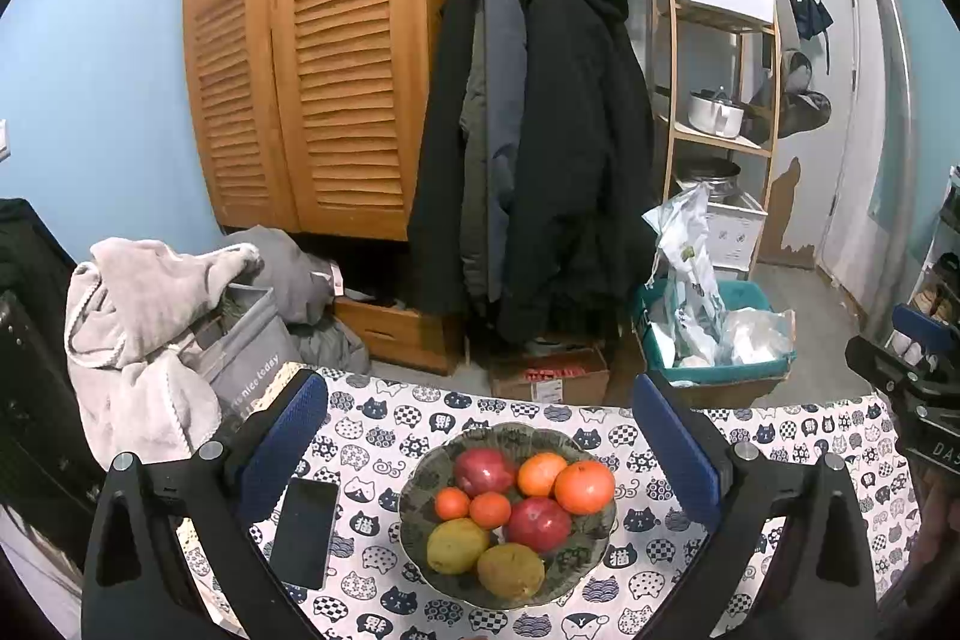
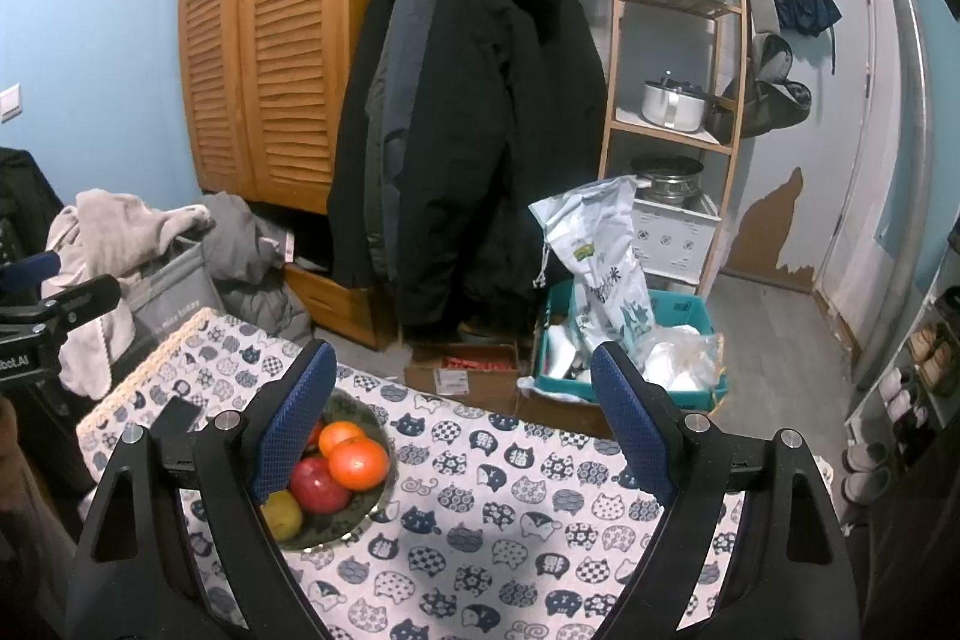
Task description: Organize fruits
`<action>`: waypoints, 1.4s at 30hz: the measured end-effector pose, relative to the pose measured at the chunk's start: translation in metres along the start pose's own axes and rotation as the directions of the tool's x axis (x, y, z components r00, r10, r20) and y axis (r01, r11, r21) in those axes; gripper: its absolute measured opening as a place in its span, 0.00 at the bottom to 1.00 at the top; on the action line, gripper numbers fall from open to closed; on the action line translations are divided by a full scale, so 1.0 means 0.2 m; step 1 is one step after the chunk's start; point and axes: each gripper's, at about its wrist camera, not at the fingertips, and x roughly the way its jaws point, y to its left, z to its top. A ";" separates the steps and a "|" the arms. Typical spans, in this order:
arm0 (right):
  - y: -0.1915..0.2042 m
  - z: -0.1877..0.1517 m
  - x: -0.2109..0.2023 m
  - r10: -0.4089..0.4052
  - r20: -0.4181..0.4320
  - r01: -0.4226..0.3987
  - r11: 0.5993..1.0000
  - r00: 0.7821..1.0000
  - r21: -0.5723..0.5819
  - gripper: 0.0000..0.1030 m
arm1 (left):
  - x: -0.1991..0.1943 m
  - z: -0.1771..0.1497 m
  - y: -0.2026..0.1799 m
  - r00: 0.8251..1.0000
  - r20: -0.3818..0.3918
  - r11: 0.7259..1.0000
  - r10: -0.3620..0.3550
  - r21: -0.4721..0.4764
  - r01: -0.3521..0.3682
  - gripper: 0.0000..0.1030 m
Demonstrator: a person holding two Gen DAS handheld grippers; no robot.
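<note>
A dark patterned plate (image 1: 414, 496) sits on the cat-print tablecloth (image 1: 660, 550). It holds two red apples (image 1: 485, 471), several oranges (image 1: 583, 486) and two yellow-green fruits (image 1: 457, 545). My left gripper (image 1: 480, 430) hovers above and just short of the plate, open, nothing between its blue pads (image 1: 678, 451). In the right wrist view the plate (image 2: 360, 511) lies at lower left, partly hidden behind the left finger. The right gripper (image 2: 465, 400) is open and empty, over bare cloth to the right of the plate. An apple (image 2: 318, 484) and oranges (image 2: 358, 463) show there.
A black phone (image 1: 305, 532) lies on the cloth left of the plate. Beyond the table's far edge are a cardboard box (image 1: 549, 376), a teal bin (image 1: 714, 340) with bags, hanging coats (image 1: 540, 130), a laundry basket (image 1: 240, 340) and a wooden wardrobe (image 1: 300, 40).
</note>
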 end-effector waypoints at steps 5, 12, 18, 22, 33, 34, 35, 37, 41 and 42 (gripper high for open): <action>-0.01 0.00 0.00 0.000 0.000 0.000 1.000 1.000 -0.001 0.83 | 0.00 0.00 0.00 1.000 0.001 1.000 0.000 0.000 0.000 0.99; 0.00 0.00 0.00 -0.001 0.000 0.001 1.000 1.000 -0.001 0.83 | 0.00 0.00 0.00 1.000 0.000 1.000 0.000 0.000 0.000 0.99; 0.00 0.00 0.00 -0.001 -0.001 0.001 1.000 1.000 -0.001 0.83 | 0.00 0.00 0.00 1.000 0.001 1.000 0.001 0.001 -0.001 0.99; 0.00 0.00 0.00 -0.001 -0.001 0.001 1.000 1.000 -0.003 0.83 | 0.00 0.00 0.00 1.000 0.001 1.000 0.000 0.001 0.000 0.99; 0.00 0.00 0.00 0.000 -0.001 0.000 1.000 1.000 -0.004 0.83 | 0.00 0.00 0.00 1.000 0.002 1.000 0.002 0.003 -0.002 0.99; -0.01 0.00 -0.01 0.000 -0.001 0.000 1.000 1.000 -0.004 0.83 | 0.00 0.00 0.00 1.000 0.001 1.000 0.001 0.003 -0.001 0.99; -0.01 0.00 0.00 0.000 -0.001 0.000 1.000 1.000 -0.005 0.83 | 0.00 0.00 0.00 1.000 0.001 1.000 0.001 0.003 -0.001 0.99; -0.01 0.00 0.00 -0.001 -0.002 0.001 1.000 1.000 -0.004 0.83 | 0.00 0.00 0.00 1.000 0.001 1.000 0.001 0.003 -0.001 0.99; -0.01 0.00 0.00 -0.001 -0.001 0.001 1.000 1.000 -0.005 0.83 | 0.00 0.00 0.00 1.000 0.002 1.000 0.001 0.004 -0.001 0.99; 0.00 0.00 0.00 0.000 -0.001 0.000 1.000 1.000 -0.005 0.83 | 0.00 0.00 0.00 1.000 0.001 1.000 0.001 0.004 -0.001 0.99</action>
